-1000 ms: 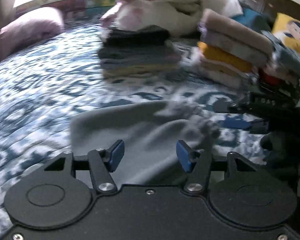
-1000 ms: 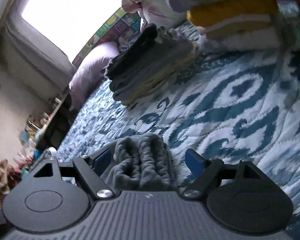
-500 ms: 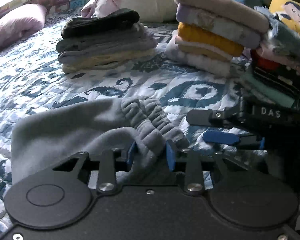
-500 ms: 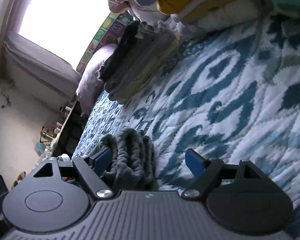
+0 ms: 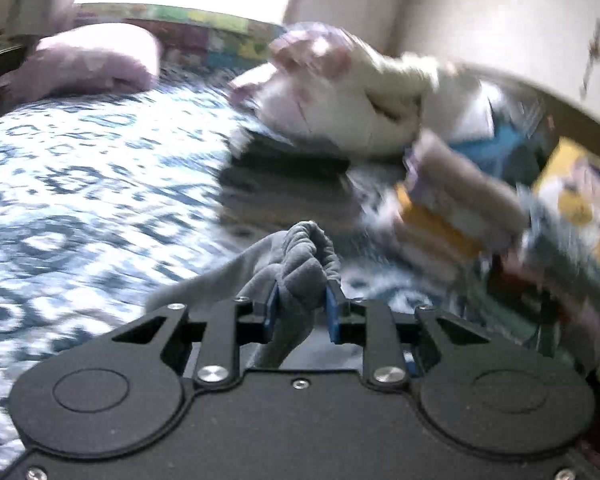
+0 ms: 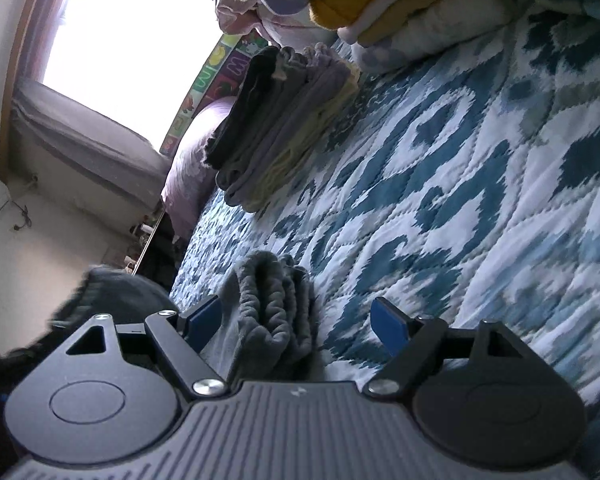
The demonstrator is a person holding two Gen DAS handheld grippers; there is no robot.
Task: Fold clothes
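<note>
Tongs on the left (image 5: 300,312) are clenched on the gathered elastic waistband of a soft grey fleece garment (image 5: 300,256), its ribbed band bunched between the blue pads (image 5: 332,312) and poking up past them. The rest of the fabric trails down and to the left onto the blue-and-white patterned quilted bedspread (image 5: 80,200). The right tongs (image 6: 296,322) are released, jaws spread wide, with the same waistband (image 6: 276,312) lying on the bedspread between them, nearer the left pad and not pinched.

What could go wrong: only one side is gripped, so if the left hand lifts or pulls, the fleece may hang lopsided and the fold will come out crooked. The grip takes a thick wad of elastic, which could slip free under a sharp tug. The left view is heavily blurred, which suggests quick motion, and a fast swing could drag the trailing cloth toward the stack of folded dark and pale-yellow clothes (image 6: 284,128) or the taller pile of folded yellow, white and lilac garments (image 6: 400,4) beyond it.

The left tongs appear raised off the bed and pitched forward toward the piles. The right tongs sit low, close to the bedspread and rolled strongly to one side, so the bed runs diagonally across that view.
</note>
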